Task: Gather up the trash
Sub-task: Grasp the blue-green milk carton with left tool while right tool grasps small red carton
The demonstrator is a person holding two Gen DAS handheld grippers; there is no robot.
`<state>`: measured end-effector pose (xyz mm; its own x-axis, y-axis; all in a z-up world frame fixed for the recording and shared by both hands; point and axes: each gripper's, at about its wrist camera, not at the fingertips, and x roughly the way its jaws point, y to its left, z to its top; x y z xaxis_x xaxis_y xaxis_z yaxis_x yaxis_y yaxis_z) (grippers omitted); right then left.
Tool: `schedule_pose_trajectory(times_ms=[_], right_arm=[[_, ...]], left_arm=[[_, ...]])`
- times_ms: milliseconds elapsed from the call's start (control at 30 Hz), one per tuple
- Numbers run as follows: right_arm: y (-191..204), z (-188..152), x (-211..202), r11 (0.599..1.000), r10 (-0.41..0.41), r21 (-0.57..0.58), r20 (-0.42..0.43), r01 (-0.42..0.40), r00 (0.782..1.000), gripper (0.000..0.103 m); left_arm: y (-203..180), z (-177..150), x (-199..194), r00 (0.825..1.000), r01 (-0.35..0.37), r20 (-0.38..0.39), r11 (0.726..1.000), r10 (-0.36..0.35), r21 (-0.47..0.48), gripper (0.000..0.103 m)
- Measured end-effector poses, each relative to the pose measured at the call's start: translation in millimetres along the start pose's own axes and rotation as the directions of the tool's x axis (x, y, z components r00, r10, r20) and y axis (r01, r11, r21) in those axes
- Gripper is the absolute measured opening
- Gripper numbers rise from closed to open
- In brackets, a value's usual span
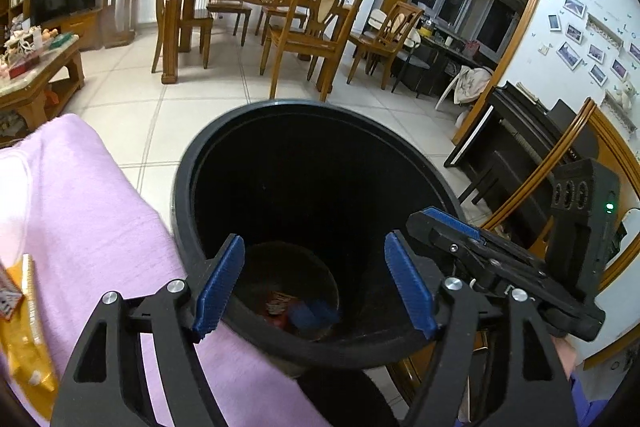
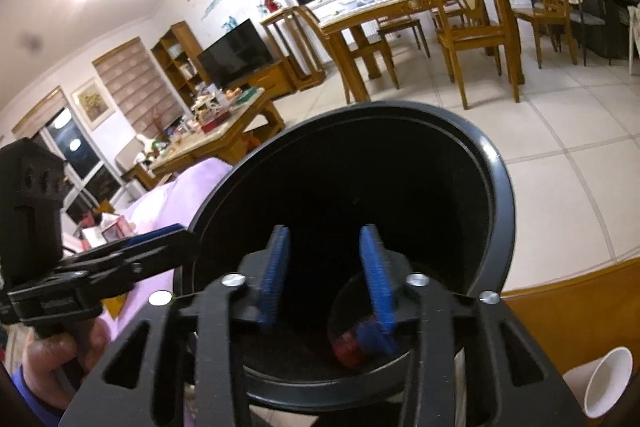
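Observation:
A black round trash bin [image 1: 280, 105] fills the middle of both wrist views, its rim [image 2: 492, 163] close below the fingers. At its dark bottom lie red and blue wrappers [image 1: 296, 311], which also show in the right wrist view as a blurred heap of trash [image 2: 356, 343]. My left gripper [image 1: 314, 279] hangs over the bin's mouth, open, with nothing between its blue pads. My right gripper [image 2: 326, 275] is over the same opening from the other side, open too and empty. Each gripper's body shows at the edge of the other's view.
A pink cloth [image 1: 80, 207] lies left of the bin with a yellow snack packet [image 1: 24, 327] on it. A white paper cup [image 2: 604, 383] lies on its side by a wooden edge [image 2: 560, 307]. Dining chairs [image 1: 316, 27] and a cluttered coffee table [image 1: 36, 67] stand beyond on tiled floor.

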<state>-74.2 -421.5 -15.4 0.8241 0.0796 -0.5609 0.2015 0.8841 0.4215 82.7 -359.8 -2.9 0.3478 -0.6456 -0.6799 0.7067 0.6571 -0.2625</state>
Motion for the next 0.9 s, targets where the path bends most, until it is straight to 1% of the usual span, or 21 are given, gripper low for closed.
schedule_pose_trajectory(times_ms=[33,167,300,333,367,400,467,567,633,667,733,767,800,833,867,900], right_arm=[[2,0,-2,1.000,0.001,-0.001,0.002,-0.001,1.000,0.047],[18,1,-3,1.000,0.004,-0.028,0.000,-0.004,1.000,0.047],[50,1,1,0.996,0.025,-0.086,-0.011,-0.026,1.000,0.048],[63,1,3,0.994,0.036,-0.105,-0.015,-0.038,0.999,0.053],[88,-1,7,0.988,0.063,-0.137,-0.021,-0.066,0.998,0.055],[88,-1,7,0.988,0.063,-0.137,-0.021,-0.066,0.998,0.055],[112,-1,13,0.982,0.089,-0.165,-0.034,-0.094,0.995,0.055],[156,-5,27,0.967,0.135,-0.207,-0.071,-0.147,0.988,0.055],[196,-8,43,0.952,0.164,-0.244,-0.101,-0.184,0.981,0.055],[196,-8,43,0.952,0.164,-0.244,-0.101,-0.184,0.981,0.058],[220,-8,56,0.945,0.181,-0.254,-0.119,-0.206,0.976,0.061],[229,-9,63,0.943,0.183,-0.258,-0.127,-0.211,0.975,0.061],[240,-9,70,0.941,0.183,-0.263,-0.137,-0.214,0.973,0.061],[251,-10,79,0.939,0.181,-0.268,-0.150,-0.216,0.972,0.061],[261,-10,89,0.937,0.176,-0.274,-0.165,-0.216,0.971,0.061],[270,-9,98,0.936,0.169,-0.278,-0.180,-0.214,0.969,0.061]], left_arm=[[1,-3,-7,1.000,0.000,0.008,1.000,0.000,0.000,0.073],[12,-12,-34,0.999,-0.008,0.035,1.000,0.008,-0.009,0.073],[32,-26,-69,0.996,-0.033,0.076,0.999,0.036,-0.041,0.073],[40,-30,-80,0.995,-0.044,0.088,0.998,0.049,-0.052,0.073],[50,-34,-93,0.992,-0.058,0.104,0.996,0.065,-0.068,0.073],[56,-36,-101,0.991,-0.065,0.111,0.995,0.074,-0.078,0.073],[75,-46,-126,0.984,-0.097,0.136,0.989,0.112,-0.109,0.073],[105,-61,-160,0.969,-0.157,0.164,0.974,0.185,-0.165,0.073],[133,-75,-190,0.949,-0.209,0.186,0.951,0.253,-0.229,0.073],[145,-80,-204,0.938,-0.232,0.194,0.938,0.286,-0.259,0.073],[168,-92,-228,0.912,-0.292,0.196,0.907,0.359,-0.304,0.073],[179,-98,-237,0.898,-0.326,0.187,0.888,0.398,-0.323,0.073],[193,-105,-246,0.882,-0.367,0.166,0.863,0.441,-0.347,0.073],[205,-112,-250,0.876,-0.384,0.149,0.850,0.459,-0.360,0.073],[217,-118,-252,0.873,-0.400,0.120,0.835,0.472,-0.377,0.073],[224,-120,-252,0.873,-0.409,0.098,0.826,0.478,-0.387,0.073]])
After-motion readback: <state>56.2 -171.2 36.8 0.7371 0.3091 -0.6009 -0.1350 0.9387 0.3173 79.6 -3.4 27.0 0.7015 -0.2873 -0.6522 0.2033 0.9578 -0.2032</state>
